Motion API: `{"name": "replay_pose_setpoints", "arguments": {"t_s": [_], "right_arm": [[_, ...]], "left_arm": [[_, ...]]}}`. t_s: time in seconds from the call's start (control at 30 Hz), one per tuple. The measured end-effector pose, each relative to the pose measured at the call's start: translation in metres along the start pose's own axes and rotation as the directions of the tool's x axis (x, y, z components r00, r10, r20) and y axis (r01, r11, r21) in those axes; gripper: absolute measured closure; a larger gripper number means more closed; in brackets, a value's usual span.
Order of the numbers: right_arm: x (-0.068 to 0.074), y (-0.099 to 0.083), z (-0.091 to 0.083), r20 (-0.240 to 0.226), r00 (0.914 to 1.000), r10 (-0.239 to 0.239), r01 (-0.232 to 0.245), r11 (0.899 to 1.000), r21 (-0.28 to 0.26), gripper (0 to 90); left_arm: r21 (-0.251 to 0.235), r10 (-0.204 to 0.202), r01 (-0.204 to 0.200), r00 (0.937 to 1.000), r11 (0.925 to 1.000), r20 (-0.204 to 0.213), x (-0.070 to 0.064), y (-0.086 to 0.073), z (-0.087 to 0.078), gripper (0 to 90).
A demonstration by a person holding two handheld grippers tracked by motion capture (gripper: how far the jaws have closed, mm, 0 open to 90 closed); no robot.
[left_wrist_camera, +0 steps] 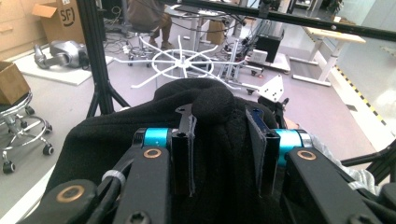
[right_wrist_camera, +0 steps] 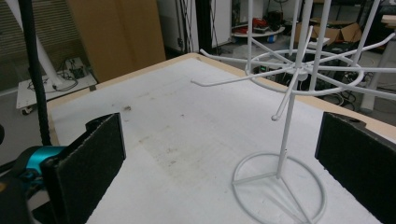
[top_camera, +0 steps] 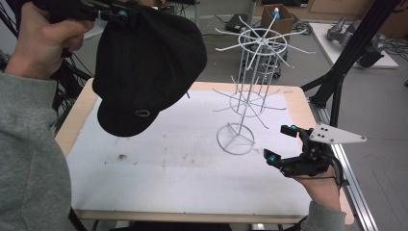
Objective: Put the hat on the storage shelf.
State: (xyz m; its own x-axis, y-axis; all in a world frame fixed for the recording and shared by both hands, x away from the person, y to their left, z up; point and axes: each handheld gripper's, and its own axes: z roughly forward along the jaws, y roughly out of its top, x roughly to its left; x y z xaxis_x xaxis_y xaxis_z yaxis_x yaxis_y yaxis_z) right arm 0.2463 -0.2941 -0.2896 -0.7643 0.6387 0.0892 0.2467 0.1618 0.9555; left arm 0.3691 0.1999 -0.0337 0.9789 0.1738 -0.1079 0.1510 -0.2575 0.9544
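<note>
A black cap (top_camera: 144, 62) with a small round emblem near its brim hangs high over the table's left side. My left gripper (top_camera: 118, 13) is shut on its top edge; in the left gripper view the jaws pinch a fold of the black cap (left_wrist_camera: 212, 105). A white wire display stand (top_camera: 250, 91) with spoke hooks on two tiers stands right of centre, its ring base (top_camera: 235, 138) on the table. My right gripper (top_camera: 280, 143) rests open near the table's right edge, just right of that base. The right gripper view has the wire stand (right_wrist_camera: 299, 74) ahead between wide jaws.
The white table top (top_camera: 183, 168) has a wooden rim and some dirty marks. A black frame post (top_camera: 341, 72) rises off the right edge. Beyond the table are cardboard boxes (top_camera: 277, 18), a grey device on a white board (top_camera: 353, 38) and office chairs.
</note>
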Motion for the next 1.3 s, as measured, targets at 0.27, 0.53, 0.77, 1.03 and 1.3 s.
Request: {"name": "replay_pose_setpoints", "arguments": {"t_s": [0.27, 0.53, 0.77, 1.03, 1.3], "right_arm": [[0.005, -0.003, 0.001, -0.008, 1.0, -0.004, 0.004, 1.0, 0.018, 0.7], [0.011, -0.006, -0.004, -0.002, 0.9999, -0.013, 0.013, 1.0, 0.027, 0.7], [0.013, -0.008, -0.012, 0.015, 0.9999, -0.009, 0.008, 0.999, 0.031, 0.7], [0.013, -0.011, -0.019, 0.032, 0.9995, -0.007, 0.006, 1.0, 0.03, 0.7], [0.014, -0.01, -0.024, 0.039, 0.9992, -0.011, 0.01, 1.0, 0.022, 0.7]], "left_arm": [[-0.022, 0.028, -0.028, 0.9995, 0.9994, 0.012, -0.002, 0.017, 0.013, 67.4], [-0.032, 0.031, -0.031, 0.9995, 0.999, 0.002, 0.002, 0.026, 0.025, 67.3], [-0.033, 0.038, -0.038, 0.9993, 0.9987, 0.005, 0.008, 0.033, 0.037, 67.3], [-0.021, 0.042, -0.042, 0.9988, 0.9989, 0.025, 0.013, 0.033, 0.06, 67.2], [0.016, 0.034, -0.035, 0.9981, 0.9992, 0.052, 0.019, 0.02, 0.076, 67.2]]}}
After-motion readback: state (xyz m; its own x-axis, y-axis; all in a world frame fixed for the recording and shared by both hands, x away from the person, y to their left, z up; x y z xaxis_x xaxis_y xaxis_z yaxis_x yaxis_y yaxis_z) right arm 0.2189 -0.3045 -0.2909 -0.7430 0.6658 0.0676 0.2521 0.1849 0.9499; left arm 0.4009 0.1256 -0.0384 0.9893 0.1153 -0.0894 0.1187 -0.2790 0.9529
